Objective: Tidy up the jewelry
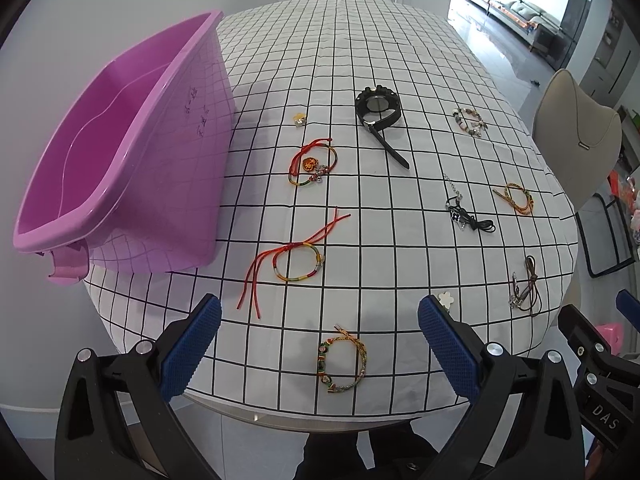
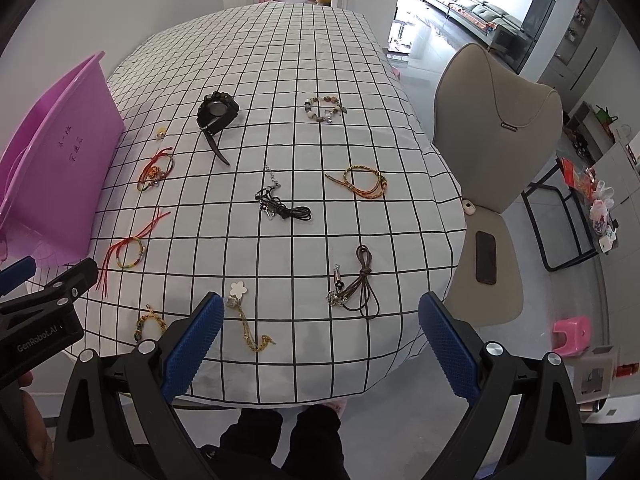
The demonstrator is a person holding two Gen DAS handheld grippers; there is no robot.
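Jaws of both my left gripper [image 1: 319, 346] and right gripper [image 2: 321, 344] gape apart, ribbed blue pads bare. Braided bracelets [image 1: 342, 362] lie scattered across the gridded counter [image 1: 400, 60]; glossy pink bin [image 1: 120, 152] upper left.

The table [image 1: 360, 52] I am working over is covered by a white cloth with a black grid, and a pink plastic bin [image 1: 120, 152] stands on its left side. Beside the bin I see a small charm [image 1: 299, 119], a red cord bracelet with an orange pendant [image 1: 312, 164] and a red and yellow cord bracelet [image 1: 298, 262], with a black wristwatch [image 1: 378, 110] further toward the middle. To the right lie a beaded bracelet [image 2: 325, 109], a black cord necklace [image 2: 280, 206], an orange braided bracelet [image 2: 366, 182] and a brown cord necklace [image 2: 358, 288], while at the near edge lie a gold chain with a white flower [image 2: 244, 312] and a braided bracelet with green beads [image 1: 342, 360].
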